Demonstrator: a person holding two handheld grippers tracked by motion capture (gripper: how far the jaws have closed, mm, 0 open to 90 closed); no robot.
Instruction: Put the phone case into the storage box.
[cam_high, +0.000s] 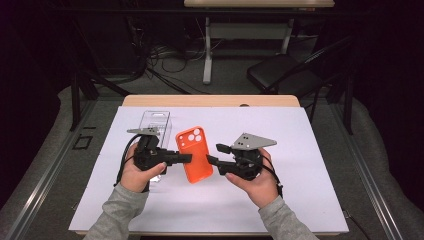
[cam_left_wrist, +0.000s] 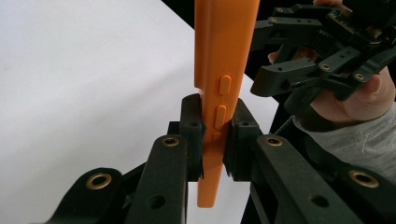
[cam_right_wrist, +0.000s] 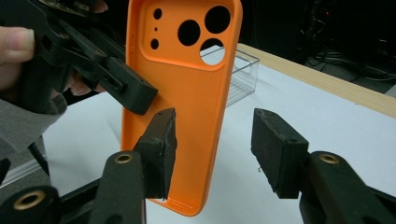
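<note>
While clamped edge-on in left gripper (cam_high: 186, 158) above white mat (cam_high: 300, 150), just right of clear plastic box (cam_high: 154, 122), orange phone case (cam_high: 195, 155) kept upright for handover; right gripper (cam_high: 214, 154) half-open, gripping nothing yet.

Grey sleeves (cam_high: 117, 212), black left gripper (cam_high: 187, 158) with brass screws, trailing cable
</note>
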